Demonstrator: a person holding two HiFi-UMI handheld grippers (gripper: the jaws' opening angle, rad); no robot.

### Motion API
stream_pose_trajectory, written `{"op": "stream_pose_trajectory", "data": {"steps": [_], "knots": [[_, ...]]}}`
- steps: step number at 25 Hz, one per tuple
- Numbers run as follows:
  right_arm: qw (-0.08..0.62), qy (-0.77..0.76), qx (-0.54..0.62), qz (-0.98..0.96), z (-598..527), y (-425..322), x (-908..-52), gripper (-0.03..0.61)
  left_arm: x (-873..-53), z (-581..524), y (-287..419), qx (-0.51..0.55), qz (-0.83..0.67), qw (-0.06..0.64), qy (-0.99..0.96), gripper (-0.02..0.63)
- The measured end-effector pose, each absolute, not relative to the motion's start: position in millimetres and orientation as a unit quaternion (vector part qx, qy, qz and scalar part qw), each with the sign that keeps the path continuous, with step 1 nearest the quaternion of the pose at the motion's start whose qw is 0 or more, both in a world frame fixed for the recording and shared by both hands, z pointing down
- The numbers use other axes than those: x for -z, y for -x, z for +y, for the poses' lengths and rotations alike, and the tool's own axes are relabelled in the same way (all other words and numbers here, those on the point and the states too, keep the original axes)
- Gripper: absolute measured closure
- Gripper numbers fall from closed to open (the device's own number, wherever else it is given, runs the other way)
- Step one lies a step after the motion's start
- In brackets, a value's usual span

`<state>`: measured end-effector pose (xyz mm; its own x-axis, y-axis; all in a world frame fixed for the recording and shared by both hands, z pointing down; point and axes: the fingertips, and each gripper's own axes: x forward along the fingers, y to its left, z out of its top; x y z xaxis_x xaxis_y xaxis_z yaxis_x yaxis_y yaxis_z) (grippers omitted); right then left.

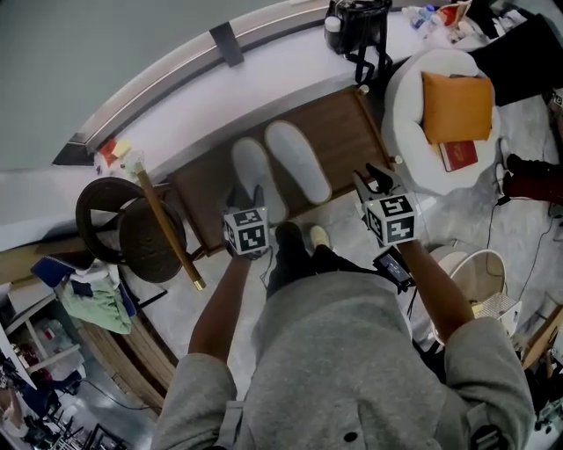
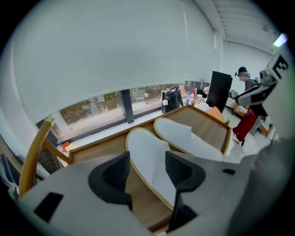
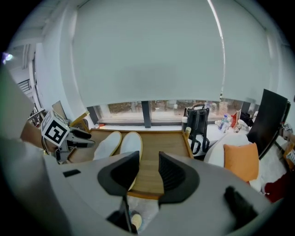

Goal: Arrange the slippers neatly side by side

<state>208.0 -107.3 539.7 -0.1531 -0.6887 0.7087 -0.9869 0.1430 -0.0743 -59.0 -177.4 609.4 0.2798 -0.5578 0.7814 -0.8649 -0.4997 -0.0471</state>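
Two white slippers lie side by side, toes toward the window, on a low wooden platform (image 1: 352, 132). The left slipper (image 1: 253, 171) (image 2: 147, 156) (image 3: 107, 145) and the right slipper (image 1: 299, 160) (image 2: 184, 136) (image 3: 130, 146) almost touch along their length. My left gripper (image 1: 249, 198) (image 2: 147, 170) hovers at the left slipper's heel; its jaws stand apart and the pads do not press on the slipper. My right gripper (image 1: 369, 180) (image 3: 148, 170) is open with nothing between its jaws, near the platform's right front corner, clear of both slippers.
A dark round chair (image 1: 132, 224) stands left of the platform. At the right is a white armchair (image 1: 413, 79) with an orange cushion (image 1: 453, 105). A black bag (image 1: 361, 26) sits on the sill behind. My feet (image 1: 290, 237) are at the platform's front edge, and a white basket (image 1: 484, 281) stands at the right.
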Motion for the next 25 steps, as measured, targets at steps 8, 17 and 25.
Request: {"op": "stream_pose_trajectory", "data": {"steps": [8, 17, 25], "knots": [[0.221, -0.581, -0.189, -0.761, -81, -219, -460, 0.442, -488, -118, 59, -0.258, -0.522, 0.145, -0.8, 0.445], [0.128, -0.585, -0.162, -0.784, -25, -231, -397, 0.545, -394, -36, 48, -0.177, -0.556, 0.142, -0.799, 0.594], [0.097, -0.587, -0.159, -0.787, 4, -237, -384, 0.548, -373, 3, 40, -0.15, -0.566, 0.136, -0.799, 0.594]]}}
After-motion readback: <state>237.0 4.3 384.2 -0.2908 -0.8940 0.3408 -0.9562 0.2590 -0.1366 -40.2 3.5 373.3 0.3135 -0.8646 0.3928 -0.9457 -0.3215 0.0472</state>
